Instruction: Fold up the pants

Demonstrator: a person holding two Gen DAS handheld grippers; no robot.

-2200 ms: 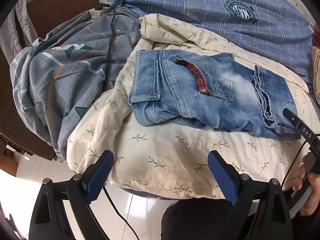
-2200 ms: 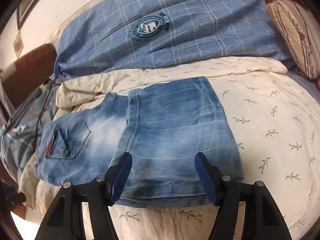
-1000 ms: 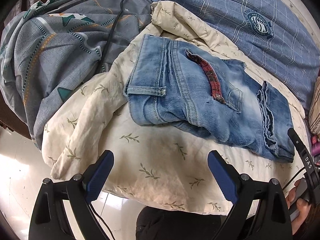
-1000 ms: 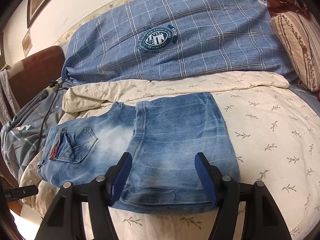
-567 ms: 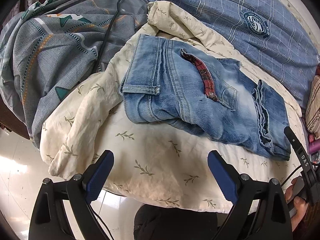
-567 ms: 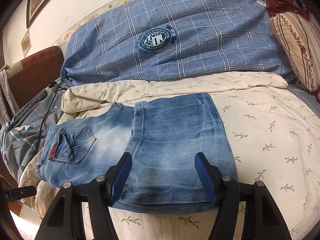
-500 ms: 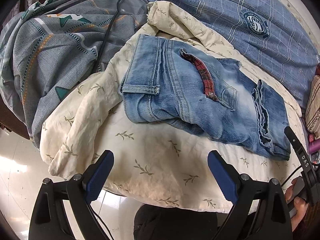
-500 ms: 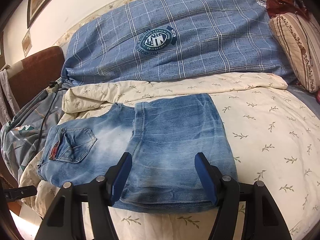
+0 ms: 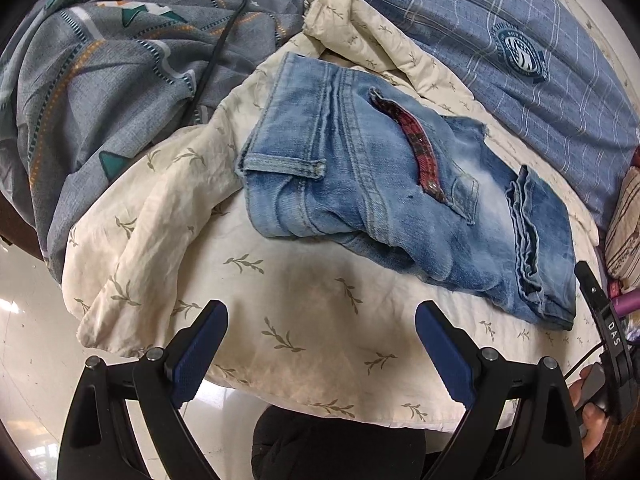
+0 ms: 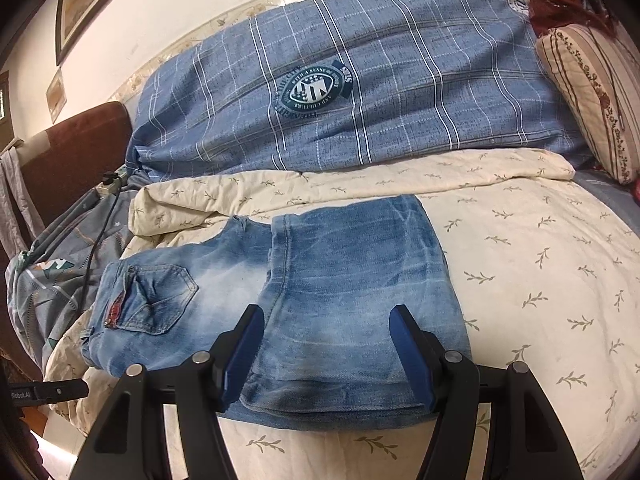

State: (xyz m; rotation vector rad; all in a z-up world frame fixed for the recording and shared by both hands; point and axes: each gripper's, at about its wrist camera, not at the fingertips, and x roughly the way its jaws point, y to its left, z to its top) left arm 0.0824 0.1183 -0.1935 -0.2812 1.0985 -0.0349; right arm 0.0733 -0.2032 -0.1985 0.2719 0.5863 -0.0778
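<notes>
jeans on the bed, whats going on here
A person holding a two-finger gripper in each hand is folding the jeans on a cream leaf-print quilt. The legs are already folded over toward the seat. Both the left gripper and the right gripper are open and hold nothing; the right one hovers over the folded end.

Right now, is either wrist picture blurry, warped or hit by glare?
Left wrist view: sharp, fisheye-bent at the rim, glare on the shiny floor. Right wrist view: jeans crisp, evenly lit, dark vignette in the corners.
</notes>
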